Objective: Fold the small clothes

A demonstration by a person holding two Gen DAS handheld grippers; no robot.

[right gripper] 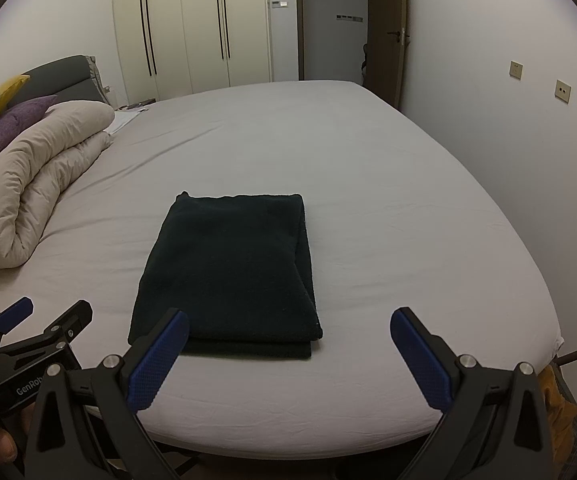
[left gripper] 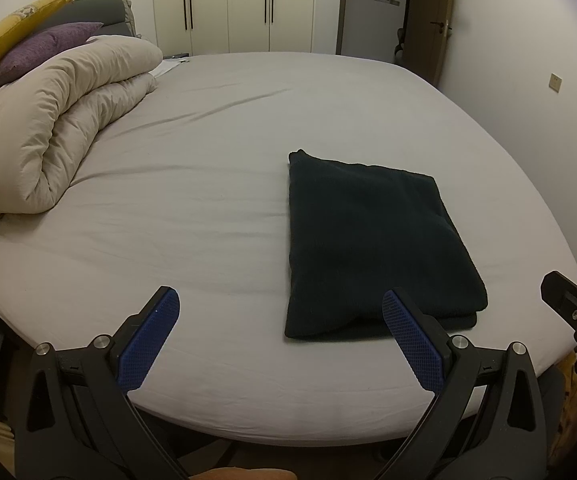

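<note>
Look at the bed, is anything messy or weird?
Nothing much. The dark cloth lies folded flat on the sheet, though a lower layer peeks out unevenly at its near edge. The duvet is rolled up with pillows on top. Both tools are open and touch nothing.

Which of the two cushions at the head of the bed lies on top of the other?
The yellow cushion lies on top, propped against the headboard; the purple cushion sits below it, resting on the rolled beige duvet.
</note>
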